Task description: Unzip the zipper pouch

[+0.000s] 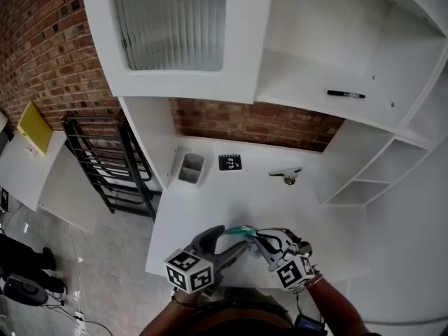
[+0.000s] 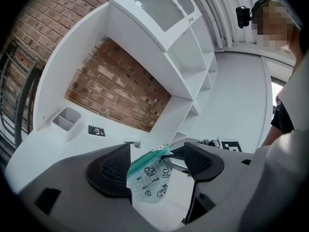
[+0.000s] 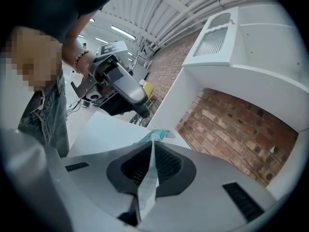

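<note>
A translucent zipper pouch (image 1: pixel 242 230) with small printed figures and a teal zip strip hangs above the front of the white table (image 1: pixel 231 194). My right gripper (image 1: pixel 259 239) is shut on it, and in the right gripper view the pouch (image 3: pixel 147 178) is pinched edge-on between the pads of the right gripper (image 3: pixel 150 166). My left gripper (image 1: pixel 229 238) straddles the pouch's teal end from the left. In the left gripper view the pouch (image 2: pixel 150 178) lies in the gap of the left gripper (image 2: pixel 157 164), against the left pad and apart from the right pad, so this gripper is open.
At the back of the table stand a grey two-compartment holder (image 1: pixel 190 166), a black marker card (image 1: pixel 229 162) and a small metal object (image 1: pixel 287 176). A black pen (image 1: pixel 346 94) lies on the shelf above. A black rack (image 1: pixel 105 166) stands on the floor at left.
</note>
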{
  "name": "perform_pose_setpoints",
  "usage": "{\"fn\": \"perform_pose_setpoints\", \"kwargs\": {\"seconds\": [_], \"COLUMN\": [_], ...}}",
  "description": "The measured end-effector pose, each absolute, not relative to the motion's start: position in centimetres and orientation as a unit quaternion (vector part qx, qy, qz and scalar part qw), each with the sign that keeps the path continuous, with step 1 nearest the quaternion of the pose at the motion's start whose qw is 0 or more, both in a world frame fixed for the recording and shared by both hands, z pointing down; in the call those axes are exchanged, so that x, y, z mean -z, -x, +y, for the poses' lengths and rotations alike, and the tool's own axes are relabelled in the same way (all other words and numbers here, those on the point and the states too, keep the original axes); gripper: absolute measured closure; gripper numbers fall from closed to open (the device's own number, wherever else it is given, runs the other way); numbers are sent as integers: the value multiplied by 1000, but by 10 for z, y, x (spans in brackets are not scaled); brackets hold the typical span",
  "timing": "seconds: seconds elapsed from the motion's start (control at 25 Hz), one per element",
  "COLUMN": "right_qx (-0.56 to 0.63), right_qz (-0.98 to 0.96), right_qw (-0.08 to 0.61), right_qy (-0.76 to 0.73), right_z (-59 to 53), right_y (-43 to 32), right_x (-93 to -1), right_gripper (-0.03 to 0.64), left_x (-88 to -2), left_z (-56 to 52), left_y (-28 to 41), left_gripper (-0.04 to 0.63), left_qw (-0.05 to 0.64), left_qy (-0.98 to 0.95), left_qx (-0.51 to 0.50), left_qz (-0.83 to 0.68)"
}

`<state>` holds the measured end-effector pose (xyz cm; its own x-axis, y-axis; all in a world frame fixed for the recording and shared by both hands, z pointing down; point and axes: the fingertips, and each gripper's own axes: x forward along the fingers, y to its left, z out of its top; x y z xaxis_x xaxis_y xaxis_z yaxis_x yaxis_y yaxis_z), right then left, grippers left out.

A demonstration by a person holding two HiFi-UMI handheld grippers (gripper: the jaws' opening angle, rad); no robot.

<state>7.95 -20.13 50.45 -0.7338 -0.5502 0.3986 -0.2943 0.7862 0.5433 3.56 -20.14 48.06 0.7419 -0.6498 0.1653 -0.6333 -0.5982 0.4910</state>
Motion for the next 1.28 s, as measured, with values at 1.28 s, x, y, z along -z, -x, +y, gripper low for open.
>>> {"fn": "perform_pose_setpoints", "kwargs": {"seconds": [1.28], "right_qx": [273], "right_qz": [-889], "right_qw": [285], "right_qy": [-234], "right_z": [-194], "right_y": [-72], "right_x": [-499], "right_gripper": [607], "left_x": [-484], "left_z": [-215], "left_y": [-53], "left_gripper": [503], "left_qw": [345], "left_qy": [-879], "left_qx": [34], "left_qz": [-326]}}
